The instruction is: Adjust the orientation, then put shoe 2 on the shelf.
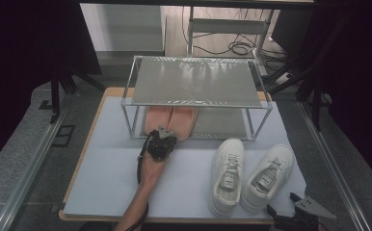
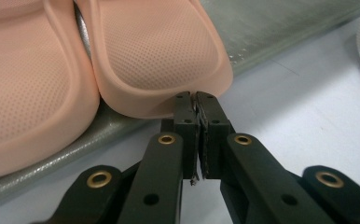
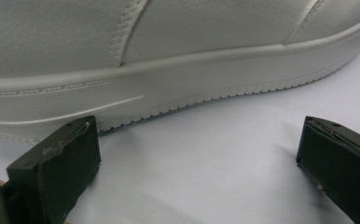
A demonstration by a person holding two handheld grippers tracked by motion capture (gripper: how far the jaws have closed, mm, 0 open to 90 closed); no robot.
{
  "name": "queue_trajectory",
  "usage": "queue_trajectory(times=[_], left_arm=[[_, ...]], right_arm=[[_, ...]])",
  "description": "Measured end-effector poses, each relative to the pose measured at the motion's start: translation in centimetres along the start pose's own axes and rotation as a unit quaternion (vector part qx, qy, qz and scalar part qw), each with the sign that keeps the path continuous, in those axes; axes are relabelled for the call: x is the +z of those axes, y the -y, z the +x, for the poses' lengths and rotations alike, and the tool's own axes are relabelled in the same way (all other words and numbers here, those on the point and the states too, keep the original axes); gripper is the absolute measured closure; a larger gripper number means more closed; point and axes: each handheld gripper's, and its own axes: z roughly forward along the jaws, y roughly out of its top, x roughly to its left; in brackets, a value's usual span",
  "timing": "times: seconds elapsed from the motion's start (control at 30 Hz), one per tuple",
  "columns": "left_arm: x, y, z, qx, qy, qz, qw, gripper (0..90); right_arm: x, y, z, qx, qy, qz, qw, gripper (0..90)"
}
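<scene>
The high view looks forward and down from above the person's side, taking in the whole table [image 1: 112, 168], the rack [image 1: 196, 82] at its far half and the floor beyond. The left gripper view sits low and very close, looking along its closed jaws at the heel of the right pink slipper [image 2: 159, 56] on the rack's bottom shelf [image 2: 280, 23]; the high view shares that spot, with the left gripper [image 1: 162, 137] at the slippers [image 1: 170, 120]. The right gripper view lies almost at table level, very near, facing the side of a white sneaker [image 3: 169, 60]; the high view shows the same sneaker [image 1: 267, 175] just beyond the right gripper [image 1: 283, 211] at the table's near right corner.
</scene>
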Motion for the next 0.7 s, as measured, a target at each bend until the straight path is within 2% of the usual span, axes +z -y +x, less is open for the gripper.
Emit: queue_trajectory(times=[0.37, 0.57, 0.7], left_arm=[[1.3, -0.7, 0.4, 0.000, -0.006, 0.003, 1.0000, 87.5], [1.9, -0.7, 1.0, -0.023, -0.011, 0.001, 0.9997, 87.5], [1.8, -0.7, 1.1, -0.026, -0.015, -0.001, 0.9996, 86.2]], right_arm=[[0.0, 0.0, 0.0, 0.000, 0.000, 0.000, 1.0000, 0.0], [0.0, 0.0, 0.0, 0.000, -0.001, 0.000, 1.0000, 0.0], [0.0, 0.0, 0.0, 0.000, -0.001, 0.000, 1.0000, 0.0]])
